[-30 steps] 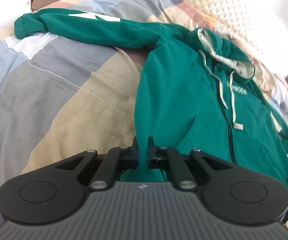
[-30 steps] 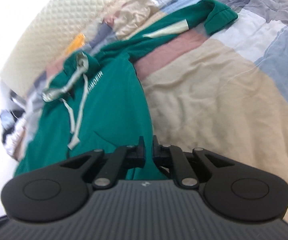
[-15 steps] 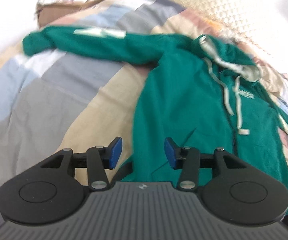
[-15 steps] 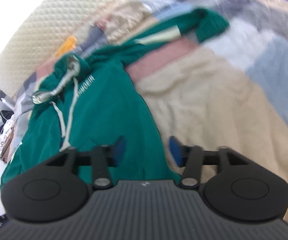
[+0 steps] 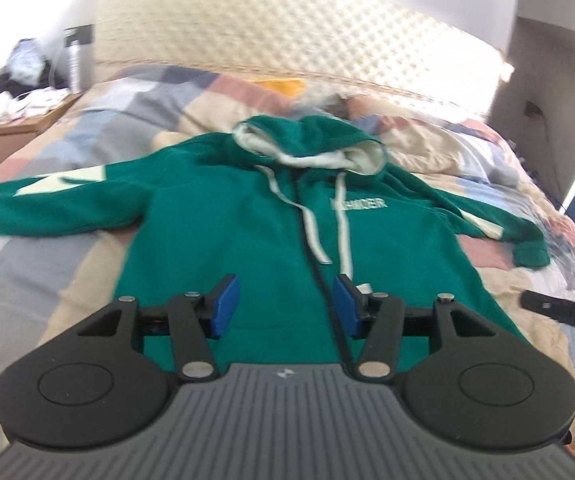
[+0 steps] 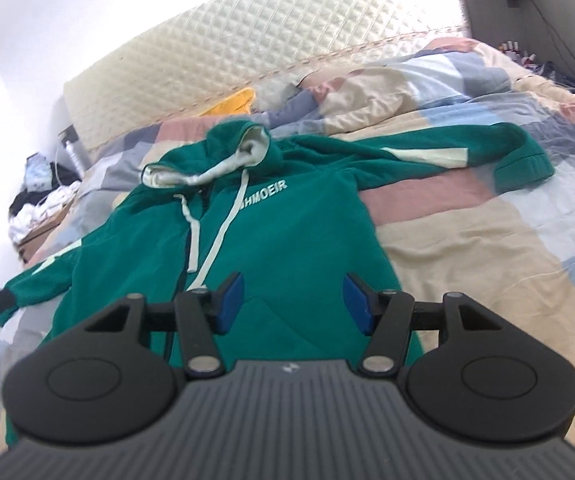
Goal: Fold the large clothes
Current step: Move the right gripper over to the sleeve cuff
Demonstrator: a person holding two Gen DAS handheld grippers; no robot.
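Green zip hoodie [image 5: 247, 216] lies face-up and spread flat on the patchwork quilt [image 5: 47, 264] of the bed, hood [image 5: 311, 144] toward the quilted cream headboard [image 5: 287, 32], hem toward the two grippers. That layout reads as preparation for folding: laid open, with both sleeves drawn out sideways, every edge can be reached and no fold has yet been made.

Taking the hoodie as the landmark and going left to right: well off its left side, past the edge of the bed, an open cardboard box [image 5: 19, 120] holds a heap of crumpled light and dark clothing; what the pieces are cannot be told. The left sleeve [image 5: 47, 204] stretches out from the body across the quilt, a pale stripe showing on it. The white drawstrings [image 5: 315, 232] lie down the chest beside the zip. The right sleeve [image 6: 447, 156] extends the other way, its ribbed cuff bent back toward the hem.

The left gripper [image 5: 283, 310] hovers above the lower front of the hoodie, over the zip line, its blue pads [image 5: 223, 304] spread wide apart with nothing between them. The right gripper [image 6: 293, 306] hangs over the lower right half of the body, near the pocket seam, likewise wide open and holding nothing. Both appear raised off the cloth, likely to take in the whole garment before choosing a first grip, probably a sleeve or a side edge.
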